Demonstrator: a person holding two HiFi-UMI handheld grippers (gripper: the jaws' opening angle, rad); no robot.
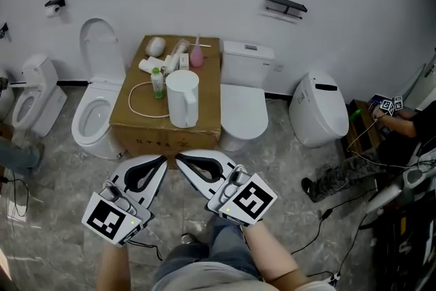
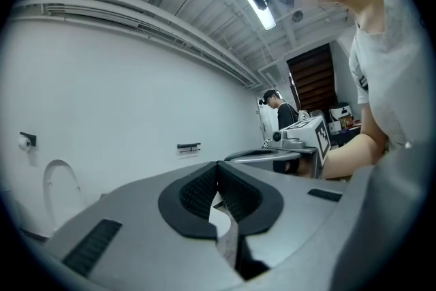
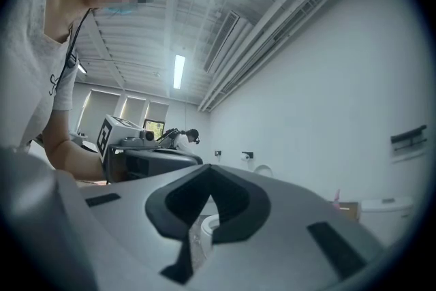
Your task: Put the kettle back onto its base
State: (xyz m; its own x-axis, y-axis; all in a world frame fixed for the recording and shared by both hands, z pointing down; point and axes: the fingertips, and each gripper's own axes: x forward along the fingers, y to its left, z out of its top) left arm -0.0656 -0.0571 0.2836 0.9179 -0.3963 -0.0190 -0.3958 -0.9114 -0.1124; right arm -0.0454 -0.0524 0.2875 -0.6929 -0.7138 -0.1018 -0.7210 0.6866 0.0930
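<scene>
At the left stands an open toilet (image 1: 95,112). Near us, our left gripper (image 1: 162,160) has its jaws closed on nothing. Beyond it, the white kettle (image 1: 182,99) stands upright on a cardboard box (image 1: 208,120). Our right gripper (image 1: 180,160) is likewise closed and empty. A lidded toilet (image 1: 243,109) stands right of the box.

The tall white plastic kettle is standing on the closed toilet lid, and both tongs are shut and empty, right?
Not quite. The head view shows the tall white plastic kettle standing on the brown cardboard box. The left tongs and right tongs are shut and empty.
</scene>
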